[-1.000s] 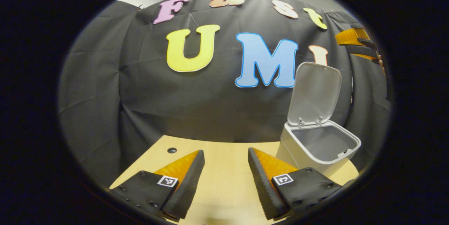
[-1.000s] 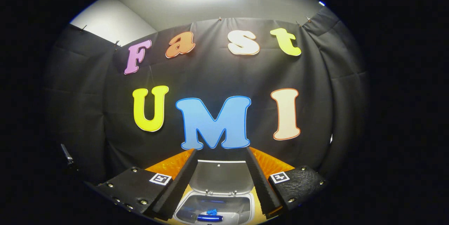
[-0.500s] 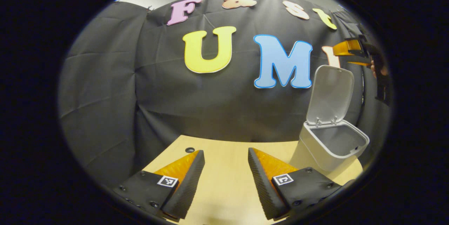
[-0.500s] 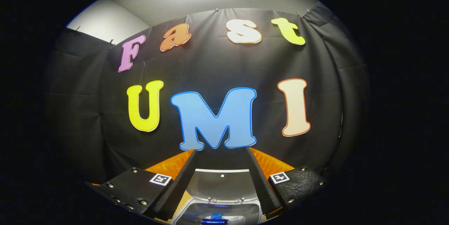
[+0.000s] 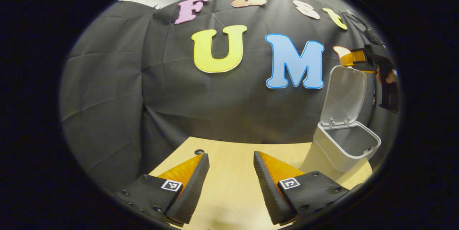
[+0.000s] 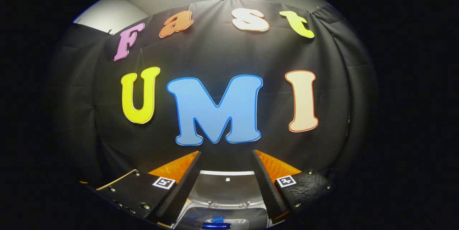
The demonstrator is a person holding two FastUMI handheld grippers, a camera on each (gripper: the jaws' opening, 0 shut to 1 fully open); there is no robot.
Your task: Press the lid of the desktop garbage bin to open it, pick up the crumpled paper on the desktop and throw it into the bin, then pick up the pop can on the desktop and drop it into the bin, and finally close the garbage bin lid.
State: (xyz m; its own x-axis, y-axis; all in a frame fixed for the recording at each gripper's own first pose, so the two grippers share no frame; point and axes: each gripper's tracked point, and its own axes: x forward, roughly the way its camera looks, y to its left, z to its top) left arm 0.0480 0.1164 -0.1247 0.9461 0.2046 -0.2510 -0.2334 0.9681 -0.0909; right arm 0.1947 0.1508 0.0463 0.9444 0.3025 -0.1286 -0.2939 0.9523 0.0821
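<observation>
Left gripper view: the left gripper sits low over the pale wooden desktop, jaws spread apart with nothing between them. A small dark round hole marks the desktop near its far left edge. To the right, at the desktop's right side, stands the white garbage bin with its lid raised upright on the rear hinge; the part of the interior seen from this angle looks grey and bare. Above and just right of the lid's top edge, the right gripper hangs in the air, held by a hand; contact with the lid cannot be confirmed.

Right gripper view: the right gripper points at the booth wall from above the bin, jaws open and empty. Between the fingers, the raised lid shows, hinges at its base. Below it, inside the bin, lies the blue pop can. A small blue item rests beside it; its identity cannot be told.
</observation>
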